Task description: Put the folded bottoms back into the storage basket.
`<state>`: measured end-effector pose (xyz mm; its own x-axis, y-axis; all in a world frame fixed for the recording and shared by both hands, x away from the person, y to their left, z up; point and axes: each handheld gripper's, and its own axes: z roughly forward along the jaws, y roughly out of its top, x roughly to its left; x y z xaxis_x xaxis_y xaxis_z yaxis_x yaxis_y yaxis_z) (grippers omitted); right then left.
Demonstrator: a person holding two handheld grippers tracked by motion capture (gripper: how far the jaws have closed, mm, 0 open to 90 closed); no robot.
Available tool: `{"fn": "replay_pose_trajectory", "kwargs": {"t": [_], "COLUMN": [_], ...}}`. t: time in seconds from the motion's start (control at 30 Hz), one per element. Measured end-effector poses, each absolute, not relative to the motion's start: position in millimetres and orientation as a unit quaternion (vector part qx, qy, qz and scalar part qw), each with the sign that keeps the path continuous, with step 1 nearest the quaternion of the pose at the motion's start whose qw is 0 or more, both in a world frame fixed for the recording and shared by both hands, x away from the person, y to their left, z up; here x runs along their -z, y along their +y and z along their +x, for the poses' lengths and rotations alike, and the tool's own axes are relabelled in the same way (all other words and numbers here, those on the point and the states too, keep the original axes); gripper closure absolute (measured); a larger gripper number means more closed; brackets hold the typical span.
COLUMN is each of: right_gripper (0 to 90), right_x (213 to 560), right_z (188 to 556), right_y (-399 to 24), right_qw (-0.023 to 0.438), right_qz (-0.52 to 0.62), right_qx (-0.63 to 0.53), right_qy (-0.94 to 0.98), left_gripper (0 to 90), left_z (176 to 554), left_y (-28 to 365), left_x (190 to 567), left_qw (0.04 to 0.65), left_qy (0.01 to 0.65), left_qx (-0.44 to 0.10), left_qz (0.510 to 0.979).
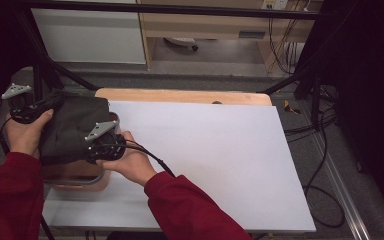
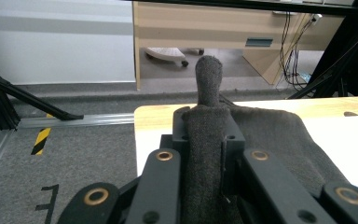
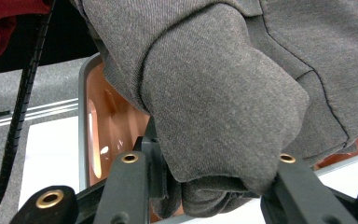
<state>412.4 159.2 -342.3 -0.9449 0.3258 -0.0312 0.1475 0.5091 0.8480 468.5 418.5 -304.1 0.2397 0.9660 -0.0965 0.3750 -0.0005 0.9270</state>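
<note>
White board is covering the wooden bench [image 1: 190,95], and a copper-coloured tray [image 1: 80,181] with a grey rim is sitting at its near left corner, with grey carpet and a pale cabinet lying beyond.

Both red-sleeved forearms are coming in beside the tray. Left of the tray, the left hand [image 1: 26,134] is gripping the left gripper [image 1: 29,106] and pointing it away across the bench. At the tray's right edge, the right hand [image 1: 130,164] is holding the right gripper [image 1: 104,141], which is angling inward over the tray.

A dark grey garment [image 1: 75,127] is hanging bunched directly above the tray, stretched between the two grippers. In the left gripper view the fingers [image 2: 161,186] are clenching a narrow fold of the garment [image 2: 207,140], whose tip is sticking up past them. In the right gripper view the fingers [image 3: 126,186] are grasping a thicker bundle of the garment [image 3: 223,116], which is bulging over them, with the tray [image 3: 116,121] showing just behind and below the cloth.
</note>
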Motion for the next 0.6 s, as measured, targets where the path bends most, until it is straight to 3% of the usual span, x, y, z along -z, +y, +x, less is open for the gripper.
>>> {"fn": "replay_pose_trajectory", "kwargs": {"t": [0.6], "right_gripper": [63.4], "right_x": [346.9], "right_z": [409.8], "right_y": [163.9], "right_qw": [0.088], "right_qz": [0.138], "right_qx": [-0.473], "right_qy": [0.866], "left_gripper": [81.4], "left_z": [466.0], "left_y": [422.9], "left_x": [309.9], "left_qw": [0.465], "left_qy": [0.534], "left_qx": [-0.315], "left_qz": [0.632]}}
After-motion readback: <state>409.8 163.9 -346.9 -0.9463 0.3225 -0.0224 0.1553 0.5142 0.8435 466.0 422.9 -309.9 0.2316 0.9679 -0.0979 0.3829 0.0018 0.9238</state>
